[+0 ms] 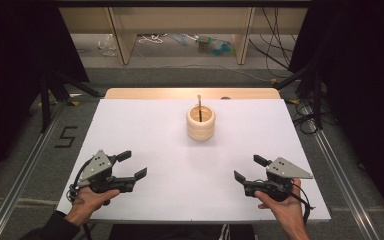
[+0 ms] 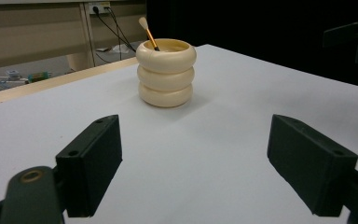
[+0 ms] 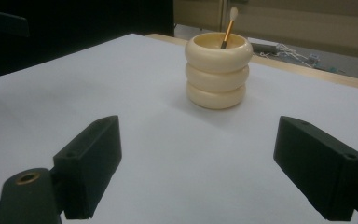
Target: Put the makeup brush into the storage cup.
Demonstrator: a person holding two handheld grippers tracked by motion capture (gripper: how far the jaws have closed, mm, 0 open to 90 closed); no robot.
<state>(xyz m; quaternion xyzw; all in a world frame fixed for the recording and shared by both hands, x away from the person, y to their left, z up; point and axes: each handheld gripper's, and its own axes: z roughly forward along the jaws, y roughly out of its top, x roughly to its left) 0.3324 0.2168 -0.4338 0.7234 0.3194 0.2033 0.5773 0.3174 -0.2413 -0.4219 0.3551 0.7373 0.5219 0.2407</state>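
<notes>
1. Standing toward the far middle of the white desk [image 1: 145,150], the cream ribbed three-ring holder [image 1: 200,122] carries one thin gold-handled brush [image 1: 199,106].
2. Left claw [image 1: 130,166] and right claw [image 1: 246,169] gape wide, empty, well apart from it.
3. A one-sided nudge could topple the holder; a careless pinch could slip off the slim, leaning brush.

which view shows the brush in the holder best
The right gripper view: the brush stands close and sharp in the cream holder. The left gripper view shows it similarly, slightly smaller; the high view shows a thin distant stick.
</notes>
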